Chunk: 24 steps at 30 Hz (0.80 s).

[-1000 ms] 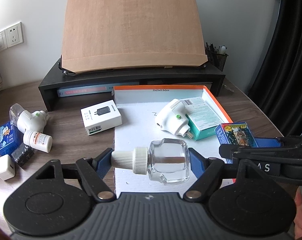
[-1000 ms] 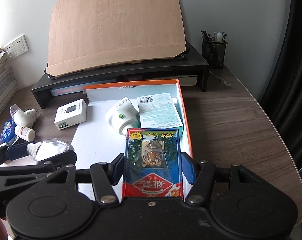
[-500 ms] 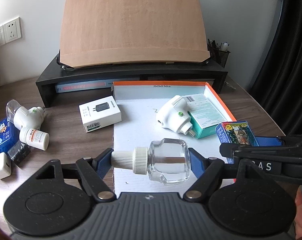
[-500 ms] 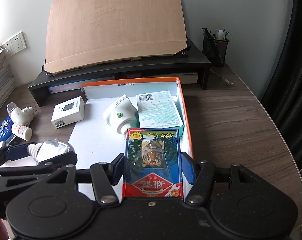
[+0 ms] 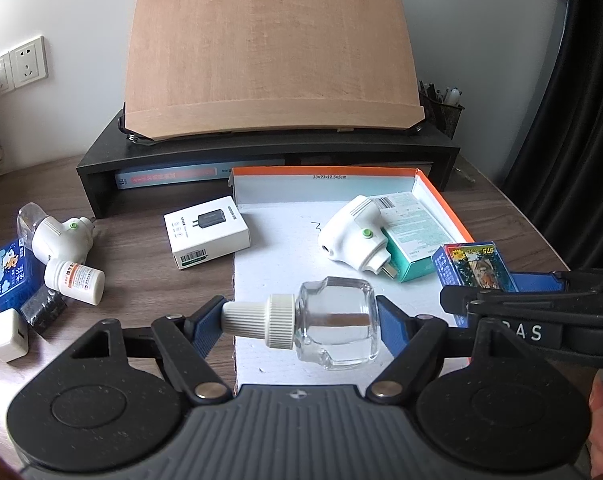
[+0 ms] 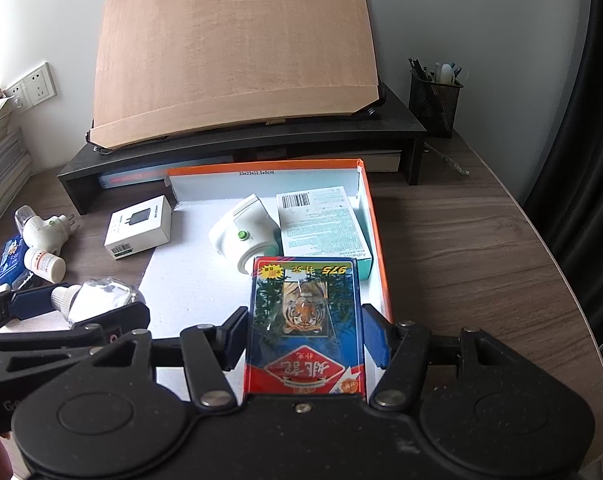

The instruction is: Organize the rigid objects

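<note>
My left gripper (image 5: 299, 322) is shut on a clear glass bottle (image 5: 333, 320) with a white ribbed cap, held sideways above the near left part of an orange-rimmed white box (image 5: 325, 170). My right gripper (image 6: 307, 336) is shut on a blue and red card box (image 6: 305, 304) with a tiger picture, held over the box's near right corner. In the right wrist view the bottle (image 6: 97, 298) and the left gripper (image 6: 81, 304) show at the lower left. Inside the box lie a white plug-in device (image 5: 353, 236) and a teal carton (image 5: 413, 236).
A white charger carton (image 5: 205, 232) lies left of the box. Further left are a second plug-in device (image 5: 57, 236), a pill bottle (image 5: 75, 282), a blue packet (image 5: 7, 272) and a white charger cube (image 5: 7, 332). Behind stands a black riser (image 5: 261, 152) bearing a wooden board (image 5: 269, 48).
</note>
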{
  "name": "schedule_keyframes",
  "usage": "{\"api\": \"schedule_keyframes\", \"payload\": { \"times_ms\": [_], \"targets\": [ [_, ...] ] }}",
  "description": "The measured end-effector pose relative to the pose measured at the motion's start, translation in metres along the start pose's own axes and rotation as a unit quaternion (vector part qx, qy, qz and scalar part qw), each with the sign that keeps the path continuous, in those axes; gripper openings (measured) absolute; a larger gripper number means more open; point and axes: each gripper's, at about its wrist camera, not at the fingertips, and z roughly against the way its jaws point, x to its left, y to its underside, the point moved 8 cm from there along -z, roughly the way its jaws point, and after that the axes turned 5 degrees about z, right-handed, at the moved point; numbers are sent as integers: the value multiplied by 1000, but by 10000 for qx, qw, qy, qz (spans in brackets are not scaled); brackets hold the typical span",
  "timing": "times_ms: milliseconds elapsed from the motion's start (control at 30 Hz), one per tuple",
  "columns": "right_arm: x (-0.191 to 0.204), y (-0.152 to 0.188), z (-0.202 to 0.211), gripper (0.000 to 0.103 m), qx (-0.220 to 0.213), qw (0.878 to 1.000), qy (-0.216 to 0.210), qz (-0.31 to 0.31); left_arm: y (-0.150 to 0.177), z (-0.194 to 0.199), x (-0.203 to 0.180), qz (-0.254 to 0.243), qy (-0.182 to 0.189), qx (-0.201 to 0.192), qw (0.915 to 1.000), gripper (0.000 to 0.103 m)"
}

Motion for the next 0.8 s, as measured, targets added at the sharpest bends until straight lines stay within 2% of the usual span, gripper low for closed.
{"api": "schedule_keyframes", "payload": {
  "times_ms": [800],
  "targets": [
    [-2, 4, 1, 71, 56, 9999, -37, 113, 5, 0, -1, 117, -43, -5, 9999, 80]
  ]
}}
